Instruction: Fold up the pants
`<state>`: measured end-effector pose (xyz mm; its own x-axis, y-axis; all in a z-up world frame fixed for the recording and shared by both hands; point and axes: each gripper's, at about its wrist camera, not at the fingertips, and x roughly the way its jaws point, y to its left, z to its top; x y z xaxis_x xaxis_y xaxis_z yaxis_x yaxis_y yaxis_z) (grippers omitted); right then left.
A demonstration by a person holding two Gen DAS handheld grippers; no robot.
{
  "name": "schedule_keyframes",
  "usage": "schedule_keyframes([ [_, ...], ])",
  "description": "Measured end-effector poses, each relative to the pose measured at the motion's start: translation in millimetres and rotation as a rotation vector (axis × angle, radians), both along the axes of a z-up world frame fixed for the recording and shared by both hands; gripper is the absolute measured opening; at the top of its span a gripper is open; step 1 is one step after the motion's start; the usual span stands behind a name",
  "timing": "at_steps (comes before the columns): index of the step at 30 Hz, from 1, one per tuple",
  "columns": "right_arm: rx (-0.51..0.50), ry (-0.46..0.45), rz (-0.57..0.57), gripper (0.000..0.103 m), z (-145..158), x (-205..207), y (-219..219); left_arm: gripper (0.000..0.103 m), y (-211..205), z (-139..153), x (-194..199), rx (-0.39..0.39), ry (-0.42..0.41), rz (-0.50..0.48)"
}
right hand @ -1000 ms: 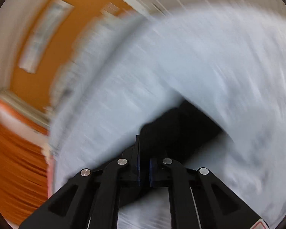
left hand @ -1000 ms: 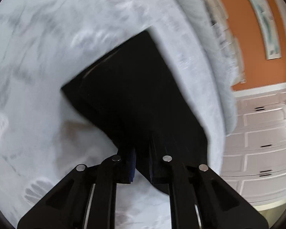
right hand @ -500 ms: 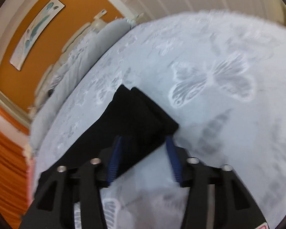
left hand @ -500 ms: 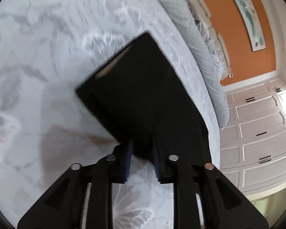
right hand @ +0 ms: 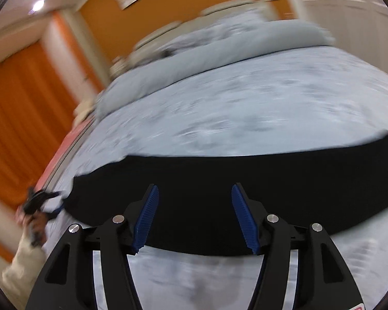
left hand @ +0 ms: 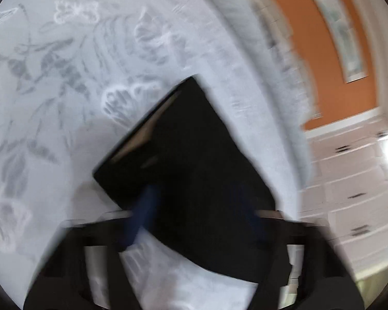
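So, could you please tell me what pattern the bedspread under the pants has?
Pale grey bedspread with white-outlined butterflies and grey leaves; clearest in the left wrist view.

Both wrist views look down, seemingly close, sharing pants (left hand: pixel 194 160).

We see a bed (right hand: pixel 245 108) in butterfly print ahead of the tongs, orange walls (right hand: pixel 183 7) beyond (curtains (right hand: pixel 20 118) leftward).

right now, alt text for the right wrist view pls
The right gripper, jaws open and empty, hovers over black pants lying in a long strip across a pale butterfly-print bedspread. Orange curtains hang at left.
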<state>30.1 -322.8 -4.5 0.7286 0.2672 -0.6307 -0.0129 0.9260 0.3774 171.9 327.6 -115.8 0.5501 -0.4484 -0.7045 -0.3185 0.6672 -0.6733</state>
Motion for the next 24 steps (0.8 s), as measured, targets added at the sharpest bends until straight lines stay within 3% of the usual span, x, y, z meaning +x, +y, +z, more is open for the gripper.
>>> schedule_keyframes([
  [3, -0.042, 0.0, 0.118, 0.058, 8.6, 22.6, 54.3, 0.005, 16.0, 14.7, -19.8, 0.002, -0.092, 0.055],
  [7, -0.158, 0.025, 0.241, 0.058, 13.3, 75.2, 112.4, 0.006, 20.1, -6.3, -34.5, 0.039, -0.026, -0.006],
  [11, -0.173, 0.117, 0.31, 0.058, -5.2, 161.1, 167.4, 0.009, 10.5, 14.1, -54.4, 0.128, -0.087, -0.02],
  [13, -0.206, 0.166, 0.338, 0.058, -21.0, 195.5, 190.9, 0.008, 4.5, 15.1, -52.9, 0.168, -0.064, -0.041],
  [17, -0.258, 0.277, 0.353, 0.057, -64.5, 251.9, 226.3, 0.008, 13.5, -10.4, -51.0, 0.145, 0.013, -0.049],
  [19, -0.278, 0.307, 0.419, 0.016, -82.2, 262.5, 243.8, 0.008, 19.0, -16.8, -55.0, 0.116, -0.007, -0.058],
  [22, -0.449, 0.238, 0.482, 0.008, -84.4, 260.1, 267.1, 0.008, 19.7, -19.9, -55.5, 0.113, -0.023, -0.075],
  [24, -0.399, 0.196, 0.393, 0.002, -78.3, 277.9, 252.9, 0.008, 18.3, -21.4, -54.3, 0.116, -0.028, -0.077],
])
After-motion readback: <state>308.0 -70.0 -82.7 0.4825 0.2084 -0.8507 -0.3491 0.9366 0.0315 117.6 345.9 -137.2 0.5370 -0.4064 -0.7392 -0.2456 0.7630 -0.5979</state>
